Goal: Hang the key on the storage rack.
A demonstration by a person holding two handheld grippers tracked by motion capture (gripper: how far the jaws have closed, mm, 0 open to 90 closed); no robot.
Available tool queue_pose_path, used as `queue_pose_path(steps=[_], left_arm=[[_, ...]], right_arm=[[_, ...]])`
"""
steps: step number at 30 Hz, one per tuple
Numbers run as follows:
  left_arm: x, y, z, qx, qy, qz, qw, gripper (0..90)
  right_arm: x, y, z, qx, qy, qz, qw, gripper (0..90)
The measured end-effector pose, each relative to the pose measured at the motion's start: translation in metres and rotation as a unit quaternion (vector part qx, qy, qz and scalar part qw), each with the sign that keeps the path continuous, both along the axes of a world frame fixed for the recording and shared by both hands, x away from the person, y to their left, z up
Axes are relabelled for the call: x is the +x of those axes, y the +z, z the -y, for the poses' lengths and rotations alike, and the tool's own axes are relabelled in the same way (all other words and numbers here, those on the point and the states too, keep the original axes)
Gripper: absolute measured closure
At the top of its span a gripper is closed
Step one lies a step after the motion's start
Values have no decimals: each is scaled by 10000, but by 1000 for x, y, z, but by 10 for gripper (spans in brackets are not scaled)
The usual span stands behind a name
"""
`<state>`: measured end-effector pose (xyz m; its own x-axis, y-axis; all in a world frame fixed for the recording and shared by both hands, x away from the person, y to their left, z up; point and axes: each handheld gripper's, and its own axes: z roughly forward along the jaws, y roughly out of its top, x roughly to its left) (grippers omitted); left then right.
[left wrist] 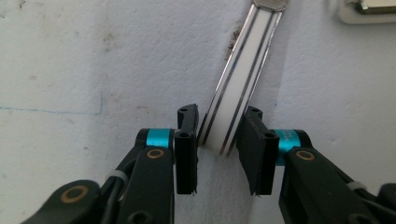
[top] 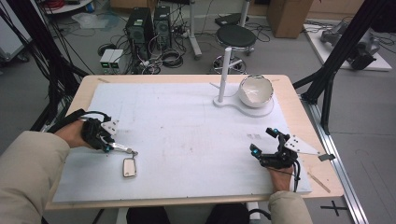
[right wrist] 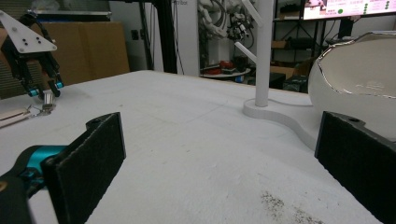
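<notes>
A white strip with silver edges (left wrist: 247,56) lies on the white mat, and my left gripper (left wrist: 220,112) is shut on its near end. In the high view the left gripper (top: 106,143) sits at the mat's left side, and the strip (top: 122,148) runs right to a small ring joined to a flat rectangular tag (top: 130,167). A corner of that tag (left wrist: 373,9) shows in the left gripper view. My right gripper (top: 264,141) rests low at the right side of the mat, open, with nothing between its pads (right wrist: 88,158).
A white bowl (top: 255,89) sits on a white stand base (top: 233,104) with an upright post (top: 225,74) at the back right. The mat (top: 187,135) covers a wooden table (top: 299,107). Behind the table stand a stool (top: 236,36) and computer towers (top: 140,28).
</notes>
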<state>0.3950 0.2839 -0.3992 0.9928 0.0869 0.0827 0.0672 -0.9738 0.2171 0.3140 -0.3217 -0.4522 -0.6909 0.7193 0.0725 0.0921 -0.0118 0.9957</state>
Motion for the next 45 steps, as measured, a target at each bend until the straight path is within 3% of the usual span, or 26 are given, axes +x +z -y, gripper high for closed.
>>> queue_pose_path(steps=[3, 12, 16, 18, 22, 28, 31, 32, 35, 37, 38, 40, 42, 43, 45], left_arm=[[-1, 0, 0, -6, 47, -65, 10000, 726], [-3, 3, 2, -6, 72, 7, 10000, 734], [-7, 10, 2, -256, 206, 123, 9994, 735], [-10, 16, 2, -533, 351, 182, 9978, 736], [-16, 34, 7, -772, 419, 281, 9957, 736], [-24, 59, 19, -1175, 520, 511, 9904, 736], [-25, 66, 23, -1313, 553, 525, 9884, 736], [-27, 70, 28, -1420, 603, 518, 9867, 736], [-28, 75, 36, -1663, 703, 464, 9825, 737], [-29, 77, 40, -1721, 690, 430, 9817, 737], [-30, 78, 43, -1822, 736, 426, 9796, 737], [-31, 80, 50, -1876, 738, 433, 9785, 738], [-34, 82, 61, -2017, 744, 420, 9757, 737], [-34, 82, 61, -2017, 744, 420, 9757, 738], [-36, 84, 67, -2166, 728, 361, 9729, 738]], right_arm=[[0, 0, 0, -7, -1, 5, 10000, 9], [0, 0, 0, -24, -5, 30, 10000, 9], [0, 0, 0, -7, -3, 10, 10000, 9], [1, 0, 1, -3, -16, 38, 10000, 9], [1, 1, 0, 9, -10, -73, 10000, 9], [3, 3, -1, -4, -6, -251, 9997, 9], [4, 7, -2, -17, 71, -190, 9998, 8], [4, 9, -2, 16, 110, -185, 9998, 9], [4, 21, -3, 115, 252, -182, 9995, 9], [4, 33, -5, 118, 389, -129, 9991, 8], [5, 39, -7, 119, 506, -114, 9986, 9], [7, 53, -11, 78, 724, -87, 9973, 9], [9, 67, -16, 51, 934, -53, 9956, 9], [10, 74, -19, 22, 1004, -56, 9949, 9], [12, 86, -25, -15, 1192, -38, 9929, 8]])
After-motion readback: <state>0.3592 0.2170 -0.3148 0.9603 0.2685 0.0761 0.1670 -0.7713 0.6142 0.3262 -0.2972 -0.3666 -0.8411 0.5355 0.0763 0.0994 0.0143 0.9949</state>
